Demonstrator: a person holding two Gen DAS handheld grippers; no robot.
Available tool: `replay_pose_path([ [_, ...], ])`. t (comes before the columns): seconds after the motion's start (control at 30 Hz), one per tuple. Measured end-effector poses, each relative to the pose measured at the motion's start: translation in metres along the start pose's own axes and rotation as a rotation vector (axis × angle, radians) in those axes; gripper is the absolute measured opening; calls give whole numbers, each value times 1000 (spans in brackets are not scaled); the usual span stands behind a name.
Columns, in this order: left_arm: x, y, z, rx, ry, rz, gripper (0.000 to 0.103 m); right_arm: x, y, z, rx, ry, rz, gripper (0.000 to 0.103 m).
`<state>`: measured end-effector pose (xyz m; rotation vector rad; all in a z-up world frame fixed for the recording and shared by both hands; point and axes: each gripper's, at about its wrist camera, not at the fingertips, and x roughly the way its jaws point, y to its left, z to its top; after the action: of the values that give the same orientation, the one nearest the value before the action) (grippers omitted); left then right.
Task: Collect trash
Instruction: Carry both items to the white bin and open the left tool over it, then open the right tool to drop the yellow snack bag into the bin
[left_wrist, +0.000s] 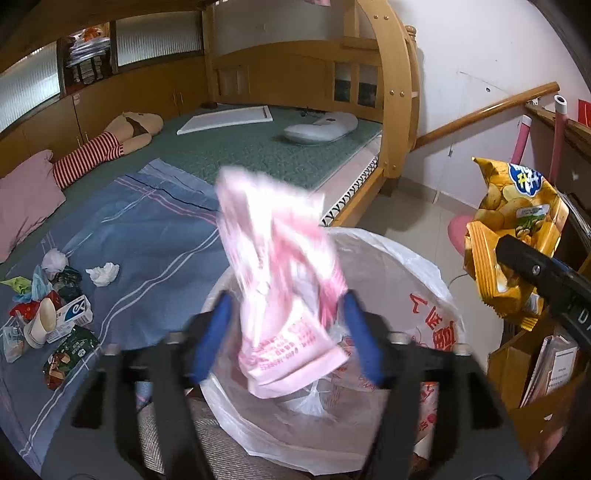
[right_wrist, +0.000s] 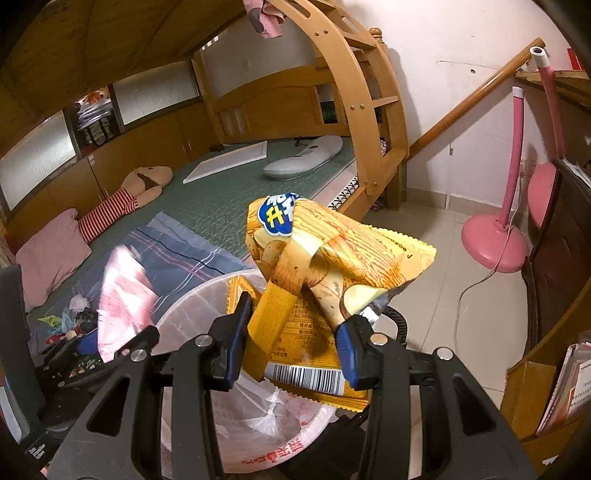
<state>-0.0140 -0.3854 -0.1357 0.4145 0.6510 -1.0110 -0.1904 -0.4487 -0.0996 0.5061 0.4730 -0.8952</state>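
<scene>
A blue striped sheet (left_wrist: 147, 236) covers the near end of the bed, with a litter pile (left_wrist: 48, 306) at its left edge, among it a white box with a blue "e" logo (left_wrist: 75, 314). Nearer stands the bin, lined with a white bag (left_wrist: 424, 295) printed in red characters. Over it the left gripper (left_wrist: 288, 332) gapes, its pads clear of a blurred pink wrapper (left_wrist: 280, 280) with unreadable red print. To the right, the right gripper (right_wrist: 291, 343) pinches a yellow potato-chip bag (right_wrist: 332, 266) with a barcode and blue logo.

Not much we can actually read here: the yellow chip bag (right_wrist: 332, 258) has a barcode and blue logo, the bin liner (left_wrist: 436, 325) red characters, the pink wrapper (left_wrist: 284, 295) red print, all illegible to us.
</scene>
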Motion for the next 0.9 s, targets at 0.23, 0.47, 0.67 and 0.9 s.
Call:
replay_pose_path([
  [0.23,-8,10,2,-19,-10,34,73,8,9,-2,-6,26,16,43],
  [0.47,-33,46,2,-90,-46,100,73,35,20,-6,-27,107,25,53],
  [0.67,-46,72,-1,-128,-53,139,76,38,24,-8,-24,117,2,68],
  [0.9,-51,88,-3,-170,-51,155,77,37,34,-7,-67,109,-28,75],
])
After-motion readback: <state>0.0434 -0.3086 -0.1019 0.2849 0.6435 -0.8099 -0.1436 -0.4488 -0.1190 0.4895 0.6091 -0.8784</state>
